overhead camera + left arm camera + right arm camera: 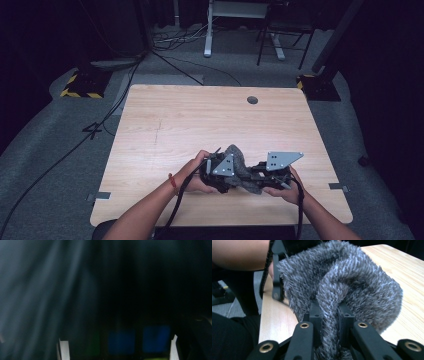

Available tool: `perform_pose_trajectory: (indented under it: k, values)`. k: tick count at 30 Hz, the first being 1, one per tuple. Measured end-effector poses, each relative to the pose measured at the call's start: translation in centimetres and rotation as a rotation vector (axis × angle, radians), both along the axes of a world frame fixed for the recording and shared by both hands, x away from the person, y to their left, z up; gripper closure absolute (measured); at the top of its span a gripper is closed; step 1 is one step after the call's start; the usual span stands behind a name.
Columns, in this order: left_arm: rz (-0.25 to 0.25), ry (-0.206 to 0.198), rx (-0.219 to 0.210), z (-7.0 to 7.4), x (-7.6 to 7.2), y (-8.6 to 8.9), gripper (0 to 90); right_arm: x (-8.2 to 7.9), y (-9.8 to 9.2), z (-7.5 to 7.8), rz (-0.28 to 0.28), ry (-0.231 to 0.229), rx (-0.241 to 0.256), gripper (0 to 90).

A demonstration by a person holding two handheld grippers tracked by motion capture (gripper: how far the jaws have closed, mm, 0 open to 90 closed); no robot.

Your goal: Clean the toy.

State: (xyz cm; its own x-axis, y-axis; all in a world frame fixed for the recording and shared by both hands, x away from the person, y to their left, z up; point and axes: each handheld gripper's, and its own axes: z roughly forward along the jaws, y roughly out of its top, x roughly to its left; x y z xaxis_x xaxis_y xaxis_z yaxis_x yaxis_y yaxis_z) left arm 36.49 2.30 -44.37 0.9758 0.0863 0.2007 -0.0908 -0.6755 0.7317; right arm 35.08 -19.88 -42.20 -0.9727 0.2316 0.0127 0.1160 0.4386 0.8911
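Grey fleecy cloth (342,285) is lying bunched on the near part of the wooden table (200,120), between the 2 hand-held grippers, and is showing as a dark grey lump (240,167) in the high view. The right gripper (331,315) is pinching a thick fold of it, the 2 black jaws standing narrow with the pile squeezed between them. The left gripper (220,170) is sitting right against the cloth's other side, held in the person's left hand (192,172), while the right hand (285,190) is holding its tool near the table's front edge. The left gripper view is coming out dark and blurred (just 2 pale jaw tips at the bottom), so I cannot tell how its jaws are standing
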Motion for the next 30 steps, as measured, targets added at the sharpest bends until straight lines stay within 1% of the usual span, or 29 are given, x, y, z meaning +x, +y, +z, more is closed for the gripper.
perform_pose_trajectory:
  k: [1, 2, 4, 5, 7, 8, 9, 10, 11, 12, 13, 14, 15, 17, 19, 20, 22, 23, 24, 25, 27, 28, 30]
  values:
    - [0.002, 0.004, 0.009, -0.1, 0.1, 0.0, 33.4, 0.0, 0.2, -0.1, 0.002, 0.005, 0.0, 78.0]
    - [0.001, 0.012, 0.008, -0.2, 0.1, 0.0, 33.4, 0.0, 0.2, -0.1, -0.002, 0.004, -0.005, 78.0]
    - [0.007, 0.006, 0.0, -0.1, 0.1, 0.1, 33.4, 0.1, 0.1, -0.2, -0.007, 0.017, 0.013, 77.9]
    - [0.006, 0.001, 0.003, 0.0, 0.2, 0.1, 33.4, 0.1, 0.1, -0.1, -0.013, 0.012, 0.009, 78.0]
    - [0.013, 0.007, -0.009, 0.1, 0.2, 0.4, 33.4, 0.2, -0.3, 0.0, -0.047, 0.0, -0.004, 78.0]
    - [0.015, 0.008, -0.016, 0.2, 0.3, 0.5, 33.5, 0.4, -0.7, -0.1, -0.077, -0.002, -0.014, 78.0]
    - [0.023, 0.013, -0.031, 0.3, 0.4, 0.7, 33.5, 0.6, -1.1, -0.3, -0.101, 0.012, -0.014, 78.0]
    - [0.024, 0.016, -0.051, 0.5, 0.5, 0.9, 33.5, 0.9, -1.5, -0.5, -0.115, 0.037, -0.014, 78.0]
    - [0.027, 0.019, -0.061, 0.7, 0.5, 1.1, 33.5, 1.1, -1.8, -0.9, -0.128, 0.048, -0.035, 78.0]
    - [0.029, 0.013, -0.071, 0.9, 0.5, 1.2, 33.5, 1.2, -1.9, -1.2, -0.137, 0.052, -0.055, 78.1]
    - [0.033, 0.014, -0.077, 1.1, 0.5, 1.3, 33.5, 1.4, -2.1, -1.7, -0.14, 0.072, -0.074, 78.1]
    - [0.028, 0.018, -0.088, 1.2, 0.4, 1.4, 33.5, 1.5, -2.2, -2.0, -0.146, 0.074, -0.089, 78.1]
    - [0.027, 0.017, -0.086, 1.2, 0.4, 1.5, 33.5, 1.5, -2.2, -2.1, -0.148, 0.085, -0.103, 78.1]
    - [0.024, 0.008, -0.089, 1.4, 0.4, 1.5, 33.5, 1.6, -2.3, -2.2, -0.158, 0.084, -0.122, 78.1]
    - [0.024, 0.003, -0.083, 1.4, 0.3, 1.4, 33.5, 1.7, -2.3, -2.2, -0.153, 0.095, -0.102, 78.1]
    - [0.021, 0.002, -0.078, 1.3, 0.3, 1.3, 33.5, 1.7, -2.3, -2.2, -0.152, 0.089, -0.099, 78.0]
    - [0.02, 0.011, -0.086, 1.2, 0.3, 1.3, 33.5, 1.5, -2.1, -1.9, -0.133, 0.083, -0.059, 78.0]
    - [0.023, 0.02, -0.101, 1.2, 0.4, 1.5, 33.5, 1.4, -1.8, -1.7, -0.136, 0.067, -0.069, 78.1]
    - [0.025, 0.026, -0.114, 1.3, 0.5, 1.6, 33.5, 1.4, -1.8, -1.6, -0.138, 0.062, -0.063, 78.0]
    - [0.025, 0.026, -0.126, 1.5, 0.6, 1.8, 33.5, 1.5, -1.8, -1.6, -0.145, 0.07, -0.054, 78.1]
    - [0.028, 0.02, -0.143, 1.8, 0.5, 2.0, 33.5, 1.9, -2.0, -1.8, -0.164, 0.077, -0.07, 78.1]
    - [0.018, 0.021, -0.148, 1.9, 0.5, 2.0, 33.5, 2.1, -2.1, -2.1, -0.17, 0.095, -0.069, 78.1]
    - [0.015, 0.015, -0.159, 1.9, 0.3, 1.9, 33.5, 2.2, -2.0, -2.3, -0.171, 0.102, -0.093, 78.1]
